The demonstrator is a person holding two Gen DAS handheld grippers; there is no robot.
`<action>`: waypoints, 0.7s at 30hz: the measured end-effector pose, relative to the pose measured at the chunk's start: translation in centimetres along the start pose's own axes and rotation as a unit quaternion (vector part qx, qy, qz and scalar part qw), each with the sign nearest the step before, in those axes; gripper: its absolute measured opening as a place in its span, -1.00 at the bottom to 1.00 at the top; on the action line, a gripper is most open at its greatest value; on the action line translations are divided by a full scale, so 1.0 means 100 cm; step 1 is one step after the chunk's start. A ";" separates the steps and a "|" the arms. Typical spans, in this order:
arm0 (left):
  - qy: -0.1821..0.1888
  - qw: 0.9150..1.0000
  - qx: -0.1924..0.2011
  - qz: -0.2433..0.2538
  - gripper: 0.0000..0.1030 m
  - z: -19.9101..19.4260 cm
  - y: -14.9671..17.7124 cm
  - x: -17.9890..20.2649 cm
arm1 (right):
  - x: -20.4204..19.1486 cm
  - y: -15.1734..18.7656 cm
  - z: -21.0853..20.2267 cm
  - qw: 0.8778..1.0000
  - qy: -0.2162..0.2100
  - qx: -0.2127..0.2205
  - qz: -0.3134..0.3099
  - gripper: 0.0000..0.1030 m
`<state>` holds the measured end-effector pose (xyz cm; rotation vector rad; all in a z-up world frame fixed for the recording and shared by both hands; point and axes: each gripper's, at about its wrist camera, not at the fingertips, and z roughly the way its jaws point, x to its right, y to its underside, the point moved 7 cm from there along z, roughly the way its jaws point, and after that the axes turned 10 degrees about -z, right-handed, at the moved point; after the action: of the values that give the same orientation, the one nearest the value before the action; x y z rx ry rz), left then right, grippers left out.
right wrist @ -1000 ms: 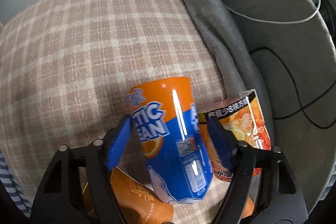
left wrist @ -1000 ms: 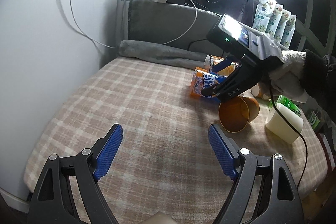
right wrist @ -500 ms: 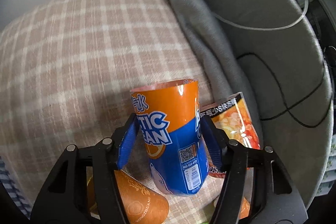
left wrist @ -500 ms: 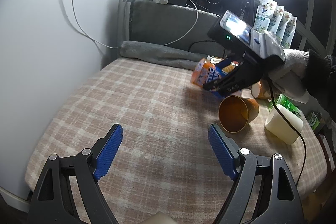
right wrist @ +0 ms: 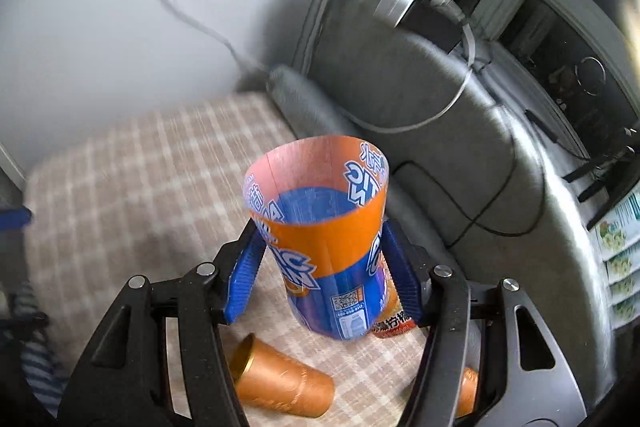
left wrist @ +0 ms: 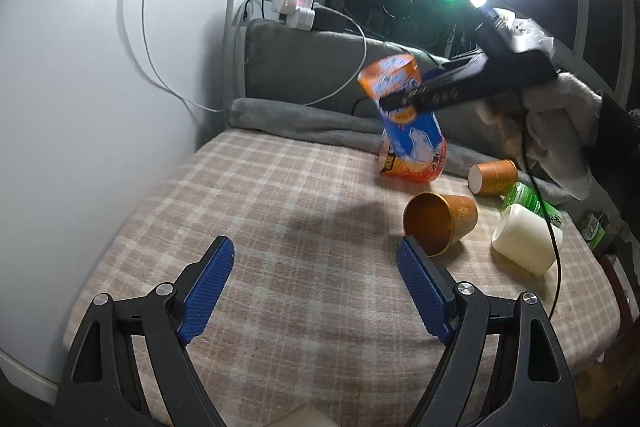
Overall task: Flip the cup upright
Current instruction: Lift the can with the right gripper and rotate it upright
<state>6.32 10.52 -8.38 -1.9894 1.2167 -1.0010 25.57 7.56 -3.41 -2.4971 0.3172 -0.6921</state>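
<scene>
My right gripper (right wrist: 322,273) is shut on an orange and blue cup (right wrist: 324,239), held above the plaid bed with its open mouth up and tilted a little. In the left wrist view the same cup (left wrist: 404,115) hangs in the air at upper middle, clamped by the right gripper (left wrist: 400,101). My left gripper (left wrist: 314,287) is open and empty, low over the near part of the plaid cover (left wrist: 280,227).
An orange paper cup (left wrist: 440,223) lies on its side, a second one (left wrist: 492,177) behind it. A cream container (left wrist: 526,243), a green bottle (left wrist: 528,201) and a snack packet (left wrist: 412,169) lie nearby. Grey cushion (left wrist: 304,67) at the back, white wall at left.
The right gripper has closed on the orange and blue cup, lifted it off the bed and turned it from lying to nearly upright. The left gripper has stayed open and still.
</scene>
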 end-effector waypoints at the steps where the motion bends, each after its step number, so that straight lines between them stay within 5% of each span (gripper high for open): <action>1: 0.000 1.000 0.003 0.000 0.62 -0.002 -0.001 0.000 | 0.002 0.000 -0.010 1.000 0.000 0.009 0.008 0.20; 10: 0.010 1.000 0.021 0.015 0.61 -0.025 0.000 0.010 | 0.002 0.019 -0.101 0.995 0.004 0.072 0.074 0.19; 21: 0.044 0.997 0.032 0.053 0.61 -0.054 0.017 0.037 | -0.032 0.087 -0.169 0.984 -0.020 0.085 0.157 0.19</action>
<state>2.13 5.89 -5.71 -1.8297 1.3069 -1.0695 13.13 -5.74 2.84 -2.2286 0.5944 -0.5157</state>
